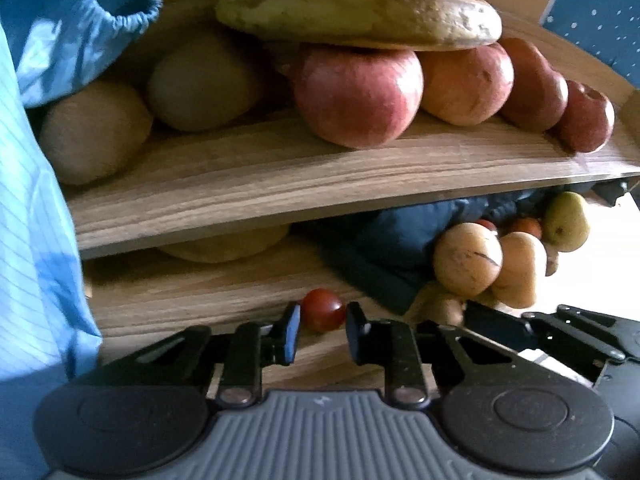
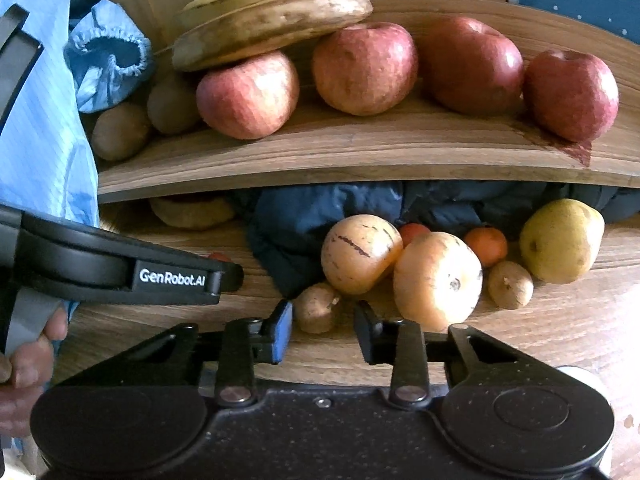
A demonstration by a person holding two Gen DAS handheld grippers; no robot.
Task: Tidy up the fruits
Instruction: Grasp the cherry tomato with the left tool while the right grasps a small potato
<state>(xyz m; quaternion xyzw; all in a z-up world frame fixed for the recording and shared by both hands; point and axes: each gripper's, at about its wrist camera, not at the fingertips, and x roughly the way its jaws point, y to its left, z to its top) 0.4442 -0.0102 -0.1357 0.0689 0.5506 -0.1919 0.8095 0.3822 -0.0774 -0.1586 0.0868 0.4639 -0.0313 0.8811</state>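
Left gripper [image 1: 322, 334] clamps a cherry tomato [image 1: 323, 310]; right gripper [image 2: 323, 330] clamps a small brown fruit [image 2: 316, 308] beside melons [image 2: 438, 280].

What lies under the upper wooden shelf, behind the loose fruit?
Under the upper shelf lies a crumpled dark blue cloth and a tan rounded thing, partly hidden. The space farther back is covered.
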